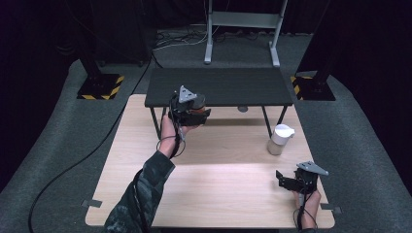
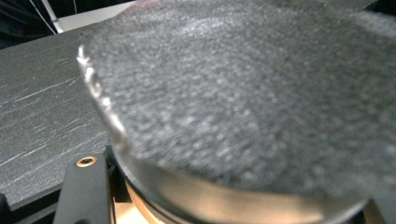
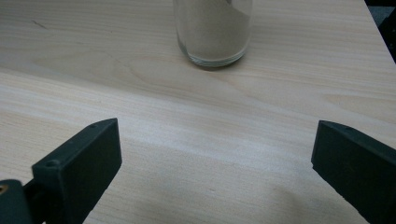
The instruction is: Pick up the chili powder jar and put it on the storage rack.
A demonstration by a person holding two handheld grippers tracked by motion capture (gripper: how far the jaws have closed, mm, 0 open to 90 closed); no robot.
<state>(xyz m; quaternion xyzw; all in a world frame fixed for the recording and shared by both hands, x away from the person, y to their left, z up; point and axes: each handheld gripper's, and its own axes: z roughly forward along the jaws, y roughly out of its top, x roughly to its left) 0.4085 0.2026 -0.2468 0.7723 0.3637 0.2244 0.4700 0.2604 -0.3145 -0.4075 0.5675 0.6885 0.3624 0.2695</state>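
1. Firstly, left gripper (image 1: 194, 110): held up over the far part of the light wood table (image 1: 214, 194), at the front edge of the black shelf (image 1: 218, 86). Clamped on a round object (image 2: 261, 107) w/ dark grey, grainy top and a shiny metal rim; reddish-brown side seen from high view. Object sits very close to the left gripper's camera, blurred, so exact kind can't be told. One black jaw visible at lower left in that view, tight beside the rim.
2. Right gripper (image 3: 212, 161): jaws spread wide, nothing betw. them; low over the table's near right corner, pointing toward the jar.
3. Jar (image 1: 280, 139): clear glass w/ white lid, pale powder inside, upright on the table's right side, between shelf leg and right gripper, apart from both.
4. Black shelf: low, on thin legs, across the table's far edge.
5. Surroundings: grey carpet (image 1: 359, 145), cable on floor at left.
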